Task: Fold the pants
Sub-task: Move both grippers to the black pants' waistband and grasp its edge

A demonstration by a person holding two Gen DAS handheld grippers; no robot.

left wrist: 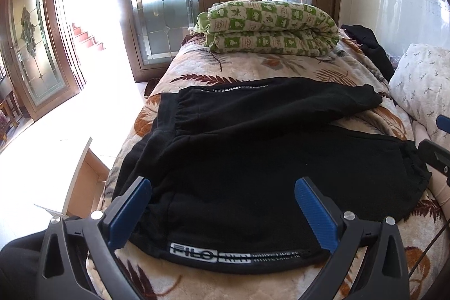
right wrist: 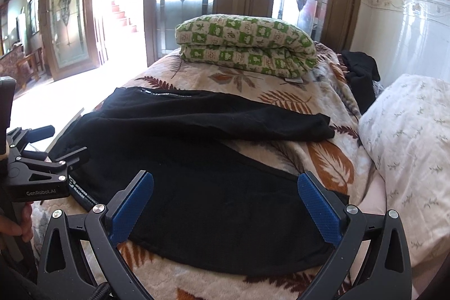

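Black pants (left wrist: 253,148) lie spread on the leaf-patterned bed, waistband to the left, two legs running right with a gap between them. A white logo band (left wrist: 236,255) marks the near edge. My left gripper (left wrist: 222,204) is open, hovering over the near waist part, holding nothing. My right gripper (right wrist: 225,204) is open over the near leg (right wrist: 225,201), holding nothing. The far leg (right wrist: 225,117) ends mid-bed. The left gripper also shows in the right wrist view (right wrist: 42,167) at the left edge; the right gripper's tips show at the left wrist view's right edge (left wrist: 438,142).
A folded green-and-white quilt (left wrist: 270,27) sits at the bed's far end. A white pillow (right wrist: 410,137) lies on the right, with dark clothing (right wrist: 361,75) beside the wall. The bed's left edge drops to a bright floor with a cardboard box (left wrist: 84,173). Glass doors stand behind.
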